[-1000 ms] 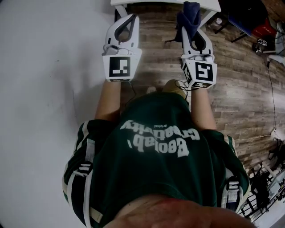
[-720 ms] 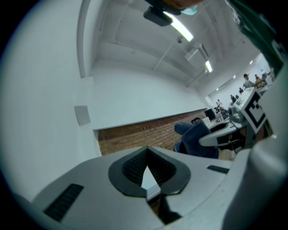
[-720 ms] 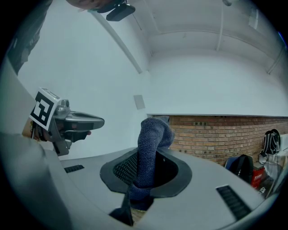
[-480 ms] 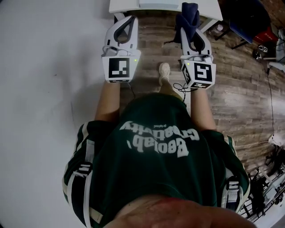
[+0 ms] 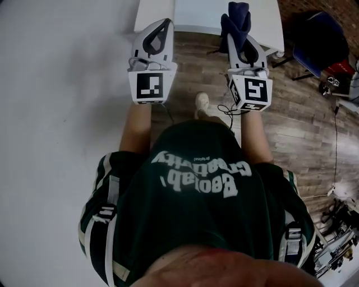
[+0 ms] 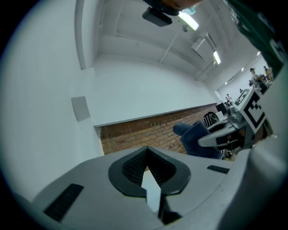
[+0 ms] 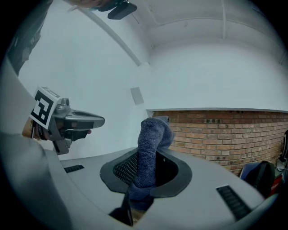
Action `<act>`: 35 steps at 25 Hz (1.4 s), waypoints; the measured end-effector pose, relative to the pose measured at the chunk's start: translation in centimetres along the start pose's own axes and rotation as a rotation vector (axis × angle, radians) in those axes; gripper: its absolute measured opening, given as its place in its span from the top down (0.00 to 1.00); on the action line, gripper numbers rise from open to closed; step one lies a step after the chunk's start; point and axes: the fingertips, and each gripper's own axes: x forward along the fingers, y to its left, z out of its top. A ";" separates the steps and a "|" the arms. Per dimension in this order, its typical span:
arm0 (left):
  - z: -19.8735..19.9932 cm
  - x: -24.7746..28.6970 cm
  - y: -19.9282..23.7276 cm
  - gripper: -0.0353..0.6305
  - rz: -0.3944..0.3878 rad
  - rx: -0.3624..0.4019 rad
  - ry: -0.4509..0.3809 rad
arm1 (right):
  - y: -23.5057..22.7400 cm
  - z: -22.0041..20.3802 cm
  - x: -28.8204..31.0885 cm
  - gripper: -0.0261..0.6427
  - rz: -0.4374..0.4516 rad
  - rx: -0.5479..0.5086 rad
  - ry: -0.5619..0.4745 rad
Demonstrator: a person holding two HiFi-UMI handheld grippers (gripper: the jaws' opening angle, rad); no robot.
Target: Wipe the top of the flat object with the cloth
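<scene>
Room: wood-plank floor (image 5: 303, 129), brown and streaked, fills the right half of the head view. A plain pale surface (image 5: 56, 140) takes the whole left half; wall or floor, cannot tell. White counter (image 5: 196, 12) at top centre, smooth and matte, with a straight seam splitting its top into two panels. Whether one panel is the flat object cannot be told. Both gripper views show a white wall above a band of red brick (image 7: 225, 134), coursed and rough. Strip lights (image 6: 189, 20) on the ceiling, upper right of the left gripper view.

Left claw (image 5: 166, 22): pale moulded plastic, teardrop outline, with ribbed dark pads. Its tips are pressed together (image 6: 146, 149) with nothing between them. It is held above the floor, just below the counter's near edge.

Right claw (image 5: 238, 35): same build, pinching the cloth (image 5: 235, 14). The cloth (image 7: 153, 130) is dark blue with a nubby towelling weave. It stands up out of the jaws in a bunched fold that droops at its tip, and in the head view it overlaps the counter edge at top centre.

Each gripper carries a cube with black-and-white square markers, the left (image 5: 150, 86) and the right (image 5: 253, 92).

Person: green shirt (image 5: 196, 196) with pale print, lower centre. One light shoe (image 5: 201, 103) on the planks between the forearms.
</scene>
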 end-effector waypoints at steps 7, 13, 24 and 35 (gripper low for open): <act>-0.7 6.8 1.0 0.95 0.030 0.004 0.041 | -4.7 -0.6 6.0 0.87 0.039 0.028 0.009; -0.7 10.2 2.1 0.95 0.058 0.016 0.052 | -6.4 -0.4 9.4 0.87 0.076 0.038 0.001; -2.0 12.5 2.2 0.95 0.087 0.027 0.055 | -7.2 -1.4 11.6 0.87 0.114 0.035 -0.019; -2.6 12.8 1.8 0.95 0.094 0.038 0.060 | -7.6 -2.3 11.4 0.87 0.117 0.041 -0.021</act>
